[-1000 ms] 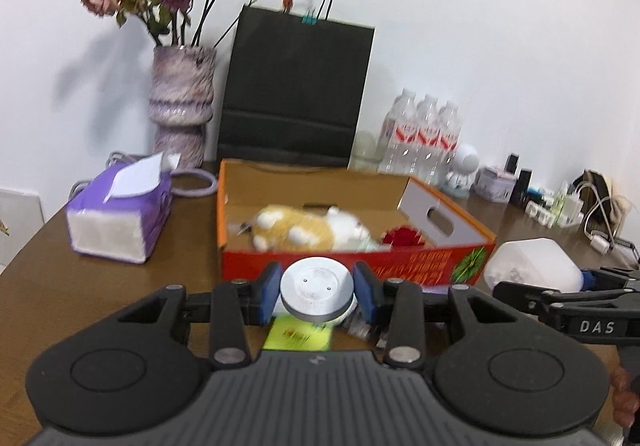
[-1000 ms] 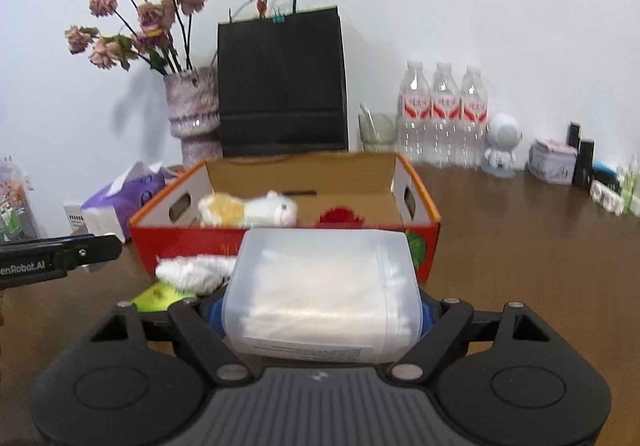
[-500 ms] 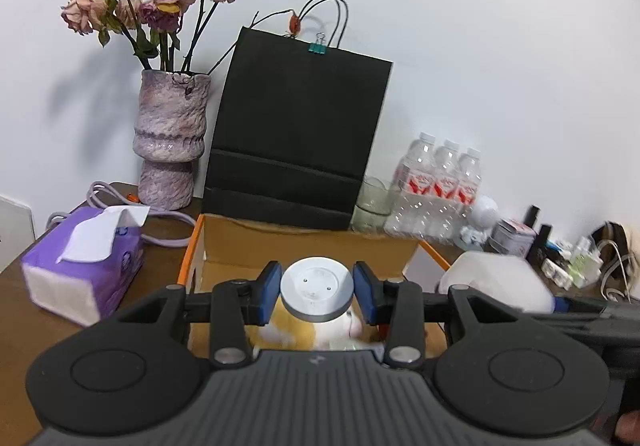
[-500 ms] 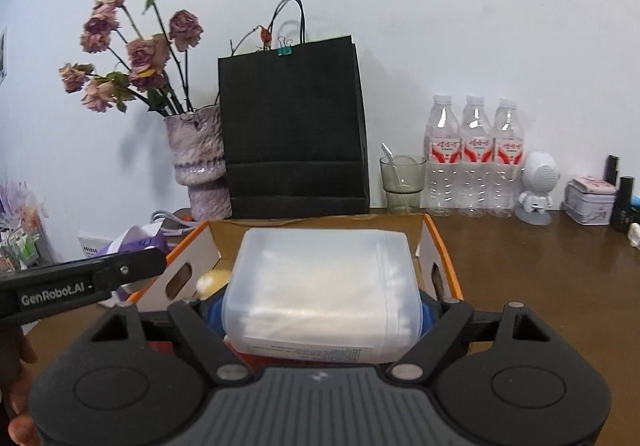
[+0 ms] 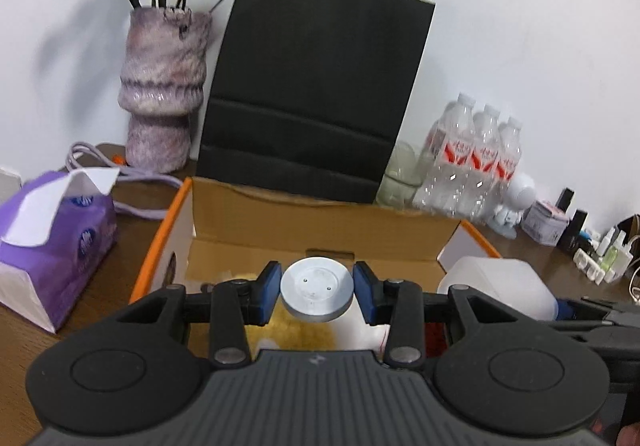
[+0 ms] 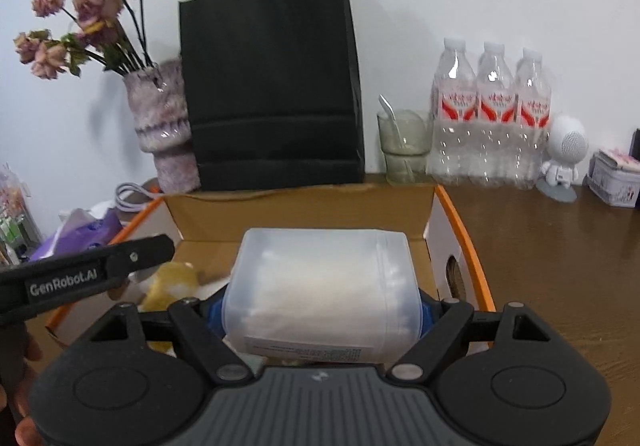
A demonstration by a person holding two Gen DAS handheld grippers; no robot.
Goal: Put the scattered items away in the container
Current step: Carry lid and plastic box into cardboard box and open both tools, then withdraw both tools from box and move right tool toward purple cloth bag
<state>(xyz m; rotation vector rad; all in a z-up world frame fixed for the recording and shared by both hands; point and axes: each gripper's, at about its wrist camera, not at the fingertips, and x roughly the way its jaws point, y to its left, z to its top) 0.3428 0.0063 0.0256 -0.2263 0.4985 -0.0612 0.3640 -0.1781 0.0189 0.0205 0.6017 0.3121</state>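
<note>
My left gripper (image 5: pixel 318 296) is shut on a round white disc (image 5: pixel 317 293) and holds it over the orange cardboard box (image 5: pixel 320 226). A yellow and white plush toy (image 5: pixel 304 334) lies in the box under it. My right gripper (image 6: pixel 320 306) is shut on a translucent white plastic tub (image 6: pixel 320 286), also above the box (image 6: pixel 456 246). The tub shows at the right of the left wrist view (image 5: pixel 496 286). The left gripper's arm (image 6: pixel 80 278) crosses the left of the right wrist view, above the plush toy (image 6: pixel 172 282).
A black paper bag (image 5: pixel 316 86) stands right behind the box. A purple vase with dried roses (image 5: pixel 164 94) and a purple tissue pack (image 5: pixel 52 246) are at the left. Water bottles (image 6: pixel 492 118), a glass (image 6: pixel 404 146), a small white robot figure (image 6: pixel 564 154) and small items stand at the right.
Both grippers have lifted from the table in front of the box and moved forward over it, each keeping its item. The box now lies directly under them.
</note>
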